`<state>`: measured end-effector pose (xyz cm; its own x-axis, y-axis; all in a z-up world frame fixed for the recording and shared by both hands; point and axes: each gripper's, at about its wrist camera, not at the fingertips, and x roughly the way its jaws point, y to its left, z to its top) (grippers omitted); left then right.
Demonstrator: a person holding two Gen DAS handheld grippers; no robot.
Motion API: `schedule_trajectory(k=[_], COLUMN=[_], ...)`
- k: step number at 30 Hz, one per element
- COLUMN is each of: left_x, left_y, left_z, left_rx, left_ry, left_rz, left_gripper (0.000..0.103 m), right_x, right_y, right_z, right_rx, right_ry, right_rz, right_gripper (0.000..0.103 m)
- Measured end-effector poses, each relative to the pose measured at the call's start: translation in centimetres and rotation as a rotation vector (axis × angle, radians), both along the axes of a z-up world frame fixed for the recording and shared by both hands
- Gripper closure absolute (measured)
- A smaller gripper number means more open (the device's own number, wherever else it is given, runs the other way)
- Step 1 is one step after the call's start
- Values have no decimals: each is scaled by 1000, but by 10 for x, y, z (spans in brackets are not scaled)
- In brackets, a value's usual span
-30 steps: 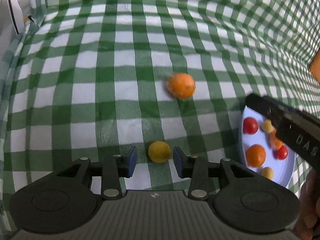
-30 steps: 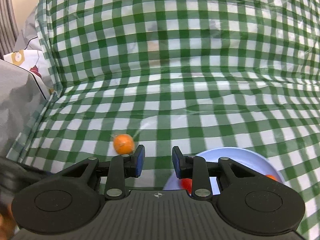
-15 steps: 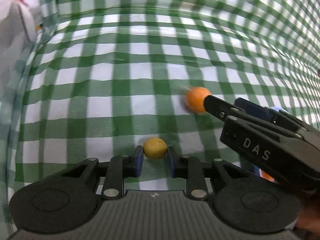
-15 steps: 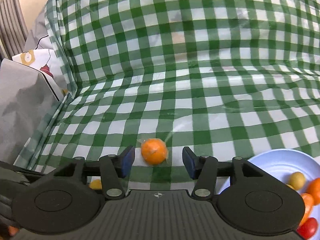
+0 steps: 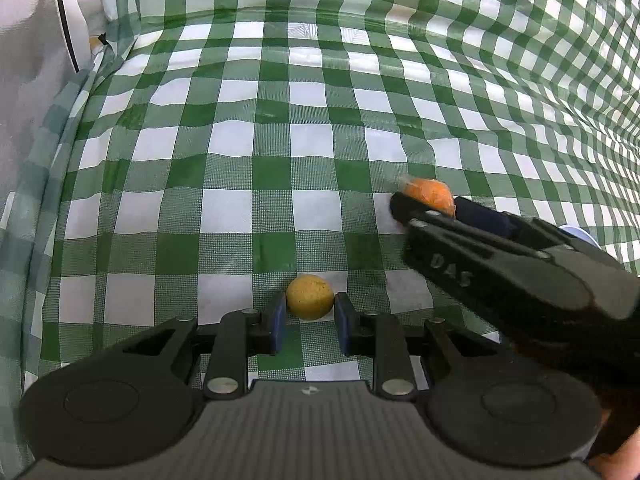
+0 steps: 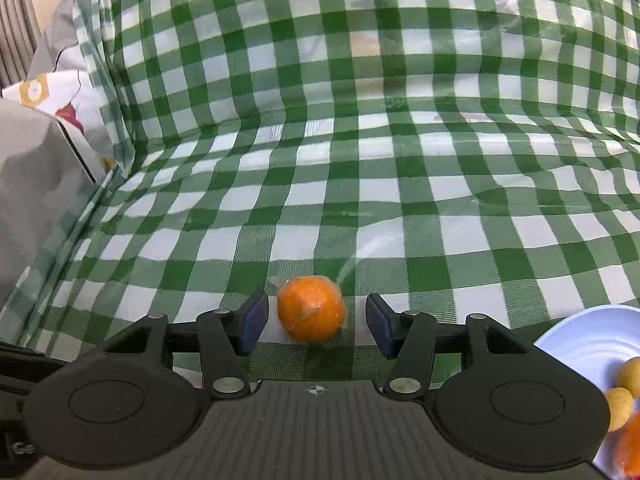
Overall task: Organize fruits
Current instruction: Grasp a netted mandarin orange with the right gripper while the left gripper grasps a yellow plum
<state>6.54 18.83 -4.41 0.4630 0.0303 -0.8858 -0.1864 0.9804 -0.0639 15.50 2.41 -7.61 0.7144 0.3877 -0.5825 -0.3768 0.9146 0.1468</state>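
Observation:
In the left wrist view my left gripper (image 5: 310,314) is shut on a small round yellow fruit (image 5: 309,297), which rests at the cloth. In the right wrist view my right gripper (image 6: 316,320) is open around a plastic-wrapped orange (image 6: 311,308) lying on the cloth, pads apart from it on both sides. The orange (image 5: 430,197) and the right gripper's fingers (image 5: 480,240) also show at the right of the left wrist view. A light blue plate (image 6: 588,336) at the lower right holds yellow and orange fruits.
A green and white checked cloth (image 6: 360,160) covers the table and rises up behind it. A grey and white patterned fabric object (image 6: 36,168) stands at the left edge, also in the left wrist view (image 5: 36,80).
My left gripper has closed onto the yellow fruit. My right gripper has moved left from the plate, opened wider, and now straddles the orange.

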Motion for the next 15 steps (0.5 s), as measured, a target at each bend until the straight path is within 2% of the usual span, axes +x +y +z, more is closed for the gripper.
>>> schedule_trajectory(k=[2, 9, 15], left_x=[2, -6, -13], left_y=[2, -3, -1], left_z=[2, 17, 38], left_rx=[-1, -7, -21], left_ry=[-1, -24, -69], left_rz=[4, 7, 18], left_gripper=[75, 75, 75], right_x=[1, -3, -25], right_y=[4, 6, -4], right_z=[-3, 3, 41], right_rx=[-17, -54, -54], right_ry=[-4, -47, -121], right_rz=[9, 11, 8], right_gripper=[63, 64, 64])
